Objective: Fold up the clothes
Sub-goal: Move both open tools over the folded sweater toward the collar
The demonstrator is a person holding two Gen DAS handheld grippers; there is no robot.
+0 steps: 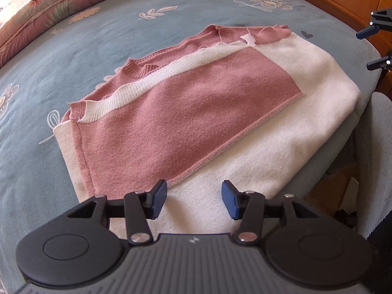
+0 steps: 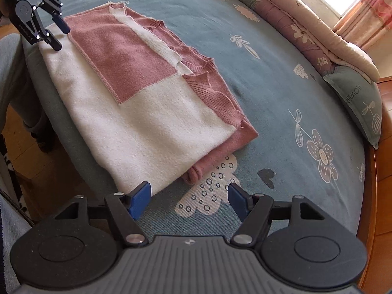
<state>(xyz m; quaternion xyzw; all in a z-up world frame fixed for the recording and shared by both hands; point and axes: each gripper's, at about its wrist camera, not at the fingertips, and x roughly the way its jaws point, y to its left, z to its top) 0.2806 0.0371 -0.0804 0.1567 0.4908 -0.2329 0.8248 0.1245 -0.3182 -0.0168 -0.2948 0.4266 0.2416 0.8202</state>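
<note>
Pink-and-cream sweater [image 2: 137,112] is lying folded at the bed [image 2: 269,78] edge — both claws, left claw [image 1: 194,199] and right claw [image 2: 187,199], are gaping empty; a snag at its 6 o'clock hem risks unfolding it.

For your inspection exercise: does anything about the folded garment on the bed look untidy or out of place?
Slightly. The pink and white sweater lies folded near the bed's edge, but a pink rolled bit pokes out under the white layer at its near corner. Both tools are open, holding nothing.

Your sweater [image 1: 196,122] lies folded on the bed [image 1: 73,49] at its near edge. From your right gripper [image 2: 187,199], it sits at eleven o'clock, your left gripper [image 2: 58,33] beyond it, pillow [image 2: 355,98] at two.
</note>
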